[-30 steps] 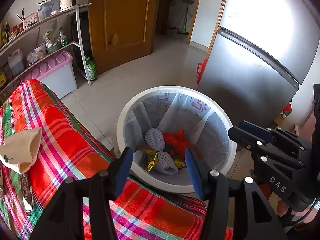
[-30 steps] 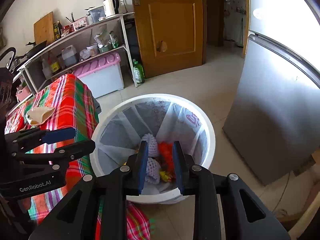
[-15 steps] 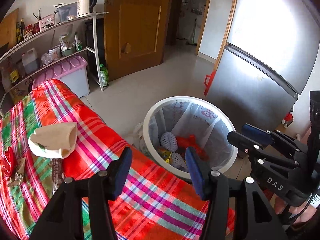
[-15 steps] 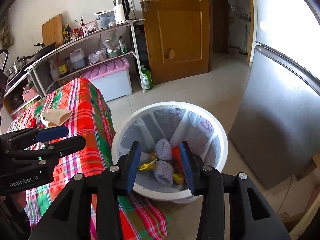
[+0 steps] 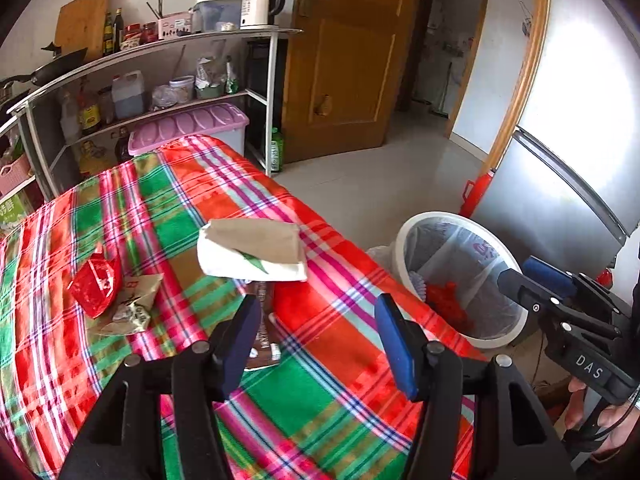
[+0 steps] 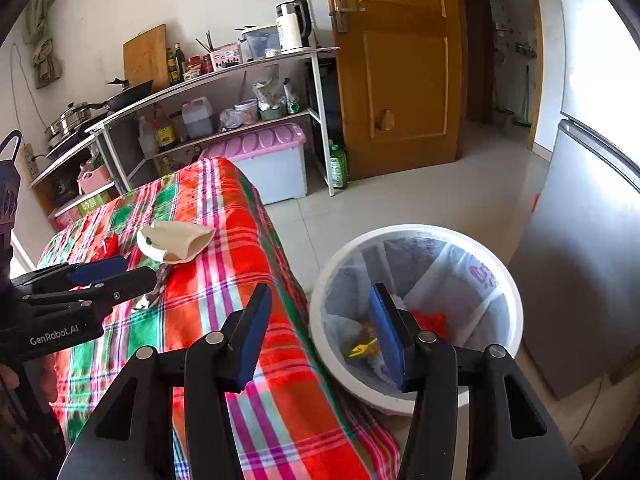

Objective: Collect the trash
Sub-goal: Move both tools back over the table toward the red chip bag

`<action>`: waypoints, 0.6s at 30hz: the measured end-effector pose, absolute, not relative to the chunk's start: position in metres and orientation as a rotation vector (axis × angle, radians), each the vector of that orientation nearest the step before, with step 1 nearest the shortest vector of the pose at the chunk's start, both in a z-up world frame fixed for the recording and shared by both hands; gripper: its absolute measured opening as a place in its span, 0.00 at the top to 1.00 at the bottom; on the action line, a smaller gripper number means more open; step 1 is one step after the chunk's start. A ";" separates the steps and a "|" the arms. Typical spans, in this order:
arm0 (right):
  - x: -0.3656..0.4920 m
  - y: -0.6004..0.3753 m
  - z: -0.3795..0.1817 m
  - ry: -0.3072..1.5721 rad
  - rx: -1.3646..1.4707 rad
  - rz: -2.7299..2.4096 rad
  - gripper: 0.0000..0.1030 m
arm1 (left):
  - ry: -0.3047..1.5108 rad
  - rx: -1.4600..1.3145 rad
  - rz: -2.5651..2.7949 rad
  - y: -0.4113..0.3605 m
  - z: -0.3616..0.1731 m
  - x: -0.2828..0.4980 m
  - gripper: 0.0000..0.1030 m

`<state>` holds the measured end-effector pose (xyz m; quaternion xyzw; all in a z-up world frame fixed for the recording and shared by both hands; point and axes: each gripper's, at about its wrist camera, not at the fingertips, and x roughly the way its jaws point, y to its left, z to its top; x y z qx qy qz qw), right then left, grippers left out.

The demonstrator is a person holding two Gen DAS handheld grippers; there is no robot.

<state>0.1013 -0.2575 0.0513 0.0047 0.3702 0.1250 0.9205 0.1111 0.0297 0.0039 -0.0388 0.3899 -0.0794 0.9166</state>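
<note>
A white bin (image 5: 404, 240) (image 6: 408, 236) with a plastic liner stands on the floor beside the table and holds red, yellow and white foam-net trash. On the plaid tablecloth (image 5: 328, 364) (image 6: 224, 304) lie a crumpled beige paper bag (image 5: 252, 250) (image 6: 176, 240), a red wrapper (image 5: 96, 282), a brownish packet (image 5: 132, 308) and a dark wrapper (image 5: 262, 340). My left gripper (image 5: 316, 340) (image 6: 114, 272) is open and empty above the table, near the dark wrapper. My right gripper (image 6: 320, 336) (image 5: 532, 280) is open and empty over the table edge and bin.
A silver refrigerator (image 5: 568, 152) (image 6: 588, 240) stands right of the bin. A metal shelf rack (image 5: 160, 92) with bottles and a kettle, a pink-lidded storage box (image 6: 264, 160) and a wooden door (image 6: 396, 68) are behind the table. Tiled floor lies between.
Both grippers have drawn back from over the bin toward the table; the table trash has come into the left view. The right gripper's jaws have opened wider.
</note>
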 end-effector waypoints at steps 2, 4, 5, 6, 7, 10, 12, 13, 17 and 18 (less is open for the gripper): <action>0.102 -0.246 0.051 0.759 0.003 0.277 0.49 | 0.801 -0.090 -0.131 0.044 0.003 0.108 0.39; 0.104 -0.233 0.050 0.765 -0.004 0.293 0.49 | 0.799 -0.098 -0.105 0.059 0.002 0.105 0.38; 0.104 -0.228 0.049 0.766 -0.006 0.303 0.49 | 0.799 -0.106 -0.093 0.066 0.001 0.104 0.38; 0.105 -0.223 0.048 0.769 -0.008 0.313 0.49 | 0.798 -0.113 -0.082 0.074 0.001 0.101 0.37; 0.106 -0.217 0.047 0.772 -0.012 0.323 0.48 | 0.797 -0.122 -0.069 0.082 0.000 0.100 0.37; 0.106 -0.198 0.045 0.777 -0.027 0.358 0.48 | 0.793 -0.138 -0.032 0.102 -0.001 0.096 0.35; 0.108 -0.186 0.044 0.778 -0.038 0.378 0.48 | 0.796 -0.149 -0.009 0.115 -0.002 0.094 0.34; 0.109 -0.179 0.043 0.780 -0.045 0.392 0.48 | 0.798 -0.154 -0.003 0.121 -0.003 0.093 0.34; 0.113 -0.155 0.039 0.786 -0.069 0.436 0.48 | 0.798 -0.169 0.033 0.143 -0.005 0.090 0.32; 0.115 -0.149 0.038 0.789 -0.074 0.446 0.48 | 0.800 -0.176 0.041 0.150 -0.006 0.091 0.32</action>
